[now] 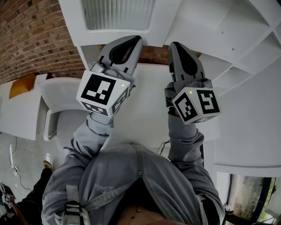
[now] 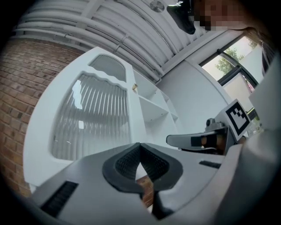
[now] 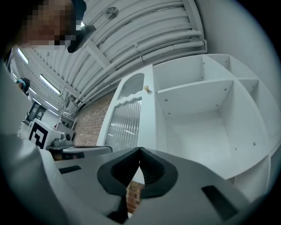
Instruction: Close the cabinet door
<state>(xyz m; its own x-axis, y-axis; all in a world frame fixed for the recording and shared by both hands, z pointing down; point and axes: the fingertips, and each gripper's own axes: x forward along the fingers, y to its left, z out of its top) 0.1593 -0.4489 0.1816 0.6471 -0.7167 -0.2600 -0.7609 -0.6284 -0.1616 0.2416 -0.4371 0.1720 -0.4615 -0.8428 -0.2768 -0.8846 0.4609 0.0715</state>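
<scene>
The white cabinet (image 3: pixel 197 118) stands in front of me with its shelves bare. Its door (image 3: pixel 125 121), a white frame around ribbed glass, swings out to the left and carries a small brass knob (image 3: pixel 146 89). The left gripper view shows the same door (image 2: pixel 92 118) and knob (image 2: pixel 135 88) at closer range. My left gripper (image 2: pixel 140 145) is shut with nothing in it and points at the door's lower edge. My right gripper (image 3: pixel 139 150) is shut and empty too, aimed at the door's free edge. In the head view the left gripper (image 1: pixel 135 40) and the right gripper (image 1: pixel 174 45) are side by side below the door (image 1: pixel 118 13), touching nothing.
A brick wall (image 1: pixel 30 35) runs behind and left of the cabinet. A white chair (image 1: pixel 61 94) and an orange object (image 1: pixel 22 85) sit at the left. Open shelving (image 1: pixel 246 57) fills the right side. White ribbed ceiling panels (image 3: pixel 145 39) are overhead.
</scene>
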